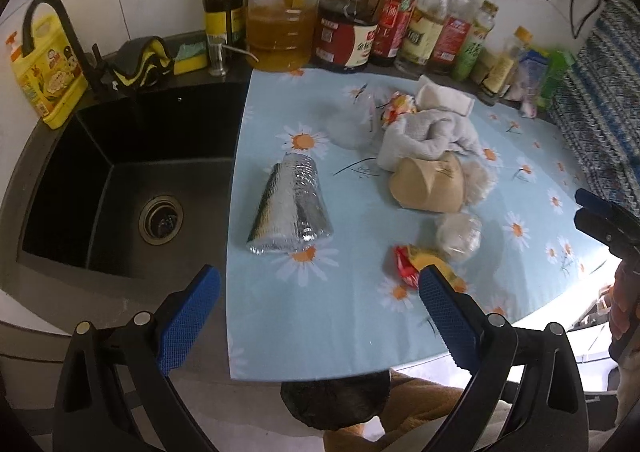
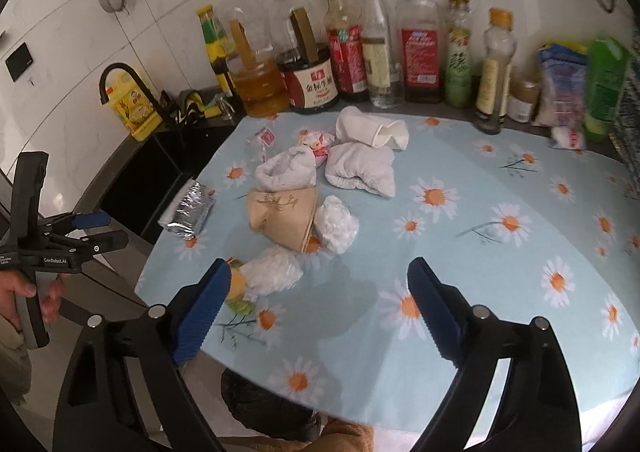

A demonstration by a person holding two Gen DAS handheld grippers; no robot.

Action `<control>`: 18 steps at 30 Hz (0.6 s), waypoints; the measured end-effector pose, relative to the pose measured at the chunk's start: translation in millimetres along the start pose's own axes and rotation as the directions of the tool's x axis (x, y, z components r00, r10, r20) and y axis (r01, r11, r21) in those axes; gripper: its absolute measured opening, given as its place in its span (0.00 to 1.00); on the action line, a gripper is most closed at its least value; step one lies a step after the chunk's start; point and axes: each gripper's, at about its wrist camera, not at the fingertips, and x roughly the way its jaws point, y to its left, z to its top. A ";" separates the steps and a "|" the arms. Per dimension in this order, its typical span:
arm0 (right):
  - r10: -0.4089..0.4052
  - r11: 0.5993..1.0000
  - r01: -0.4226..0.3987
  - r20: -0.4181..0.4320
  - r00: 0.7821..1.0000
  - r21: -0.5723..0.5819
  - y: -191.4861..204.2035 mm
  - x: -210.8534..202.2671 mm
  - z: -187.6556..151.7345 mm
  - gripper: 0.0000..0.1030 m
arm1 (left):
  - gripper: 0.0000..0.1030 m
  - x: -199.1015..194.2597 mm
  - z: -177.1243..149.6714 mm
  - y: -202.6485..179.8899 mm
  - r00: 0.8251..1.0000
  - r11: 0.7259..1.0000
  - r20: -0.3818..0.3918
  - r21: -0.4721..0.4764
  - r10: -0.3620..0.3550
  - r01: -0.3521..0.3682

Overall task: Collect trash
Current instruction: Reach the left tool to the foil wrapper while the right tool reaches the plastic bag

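Trash lies on a daisy-print cloth (image 2: 480,272): a silver foil bag (image 1: 290,207), a crushed tan paper cup (image 2: 280,213), white crumpled tissues (image 2: 360,169), a white paper cup (image 2: 368,129), clear plastic wads (image 2: 272,272) and a red-yellow snack wrapper (image 1: 412,262). My left gripper (image 1: 319,278) is open above the cloth's near edge, its right finger just beside the snack wrapper. My right gripper (image 2: 320,266) is open too, with bare cloth between its fingers and a plastic wad by its left finger. A dark bag (image 1: 336,400) sits below the counter edge.
A black sink (image 1: 120,191) with a black faucet (image 1: 52,23) is left of the cloth. A row of oil and sauce bottles (image 2: 360,51) lines the tiled back wall. A yellow detergent jug (image 1: 44,67) and a sponge (image 1: 192,57) stand behind the sink.
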 end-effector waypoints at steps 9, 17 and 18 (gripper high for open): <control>0.046 0.999 -0.046 -0.085 0.995 0.005 -20.7 61.0 23.8 0.76 | 0.92 41.8 23.5 2.1 0.998 0.999 -0.053 0.019 0.030 -0.029; 0.069 0.998 -0.070 -0.144 0.987 -0.004 -29.1 101.7 36.3 0.74 | 0.92 71.8 37.2 8.7 0.993 0.998 -0.098 0.018 0.065 -0.064; 0.071 0.997 -0.072 -0.150 0.986 -0.006 -29.9 105.6 37.2 0.71 | 0.92 74.7 38.5 9.5 0.993 0.998 -0.101 0.017 0.065 -0.064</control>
